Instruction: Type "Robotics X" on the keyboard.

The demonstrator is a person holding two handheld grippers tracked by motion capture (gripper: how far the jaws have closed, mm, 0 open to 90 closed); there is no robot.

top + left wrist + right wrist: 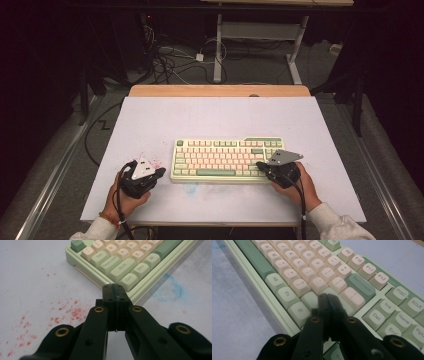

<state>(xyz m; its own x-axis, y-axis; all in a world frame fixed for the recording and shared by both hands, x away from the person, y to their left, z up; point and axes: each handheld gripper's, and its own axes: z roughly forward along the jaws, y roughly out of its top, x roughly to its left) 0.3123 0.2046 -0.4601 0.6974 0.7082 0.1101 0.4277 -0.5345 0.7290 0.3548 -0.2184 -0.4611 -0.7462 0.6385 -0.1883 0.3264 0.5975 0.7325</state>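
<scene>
A mint-green keyboard point(227, 160) with cream and green keys lies on the white table top point(215, 117), a little right of centre. My left gripper point(161, 172) rests just off the keyboard's near left corner, jaws shut with nothing between them. In the left gripper view its joined tips point(115, 290) sit in front of the Ctrl corner of the keyboard point(125, 262). My right gripper point(260, 165) is over the keyboard's right end, also shut and empty. In the right gripper view its tips point(327, 298) hang low above the keys point(312, 270) below Backspace; whether they touch a key I cannot tell.
Red specks point(150, 160) stain the table by the left gripper, and a faint blue smudge point(192, 187) lies in front of the keyboard. A wooden strip point(220, 90) borders the table's far edge. Beyond it are floor cables point(170, 60) and a desk frame point(218, 50).
</scene>
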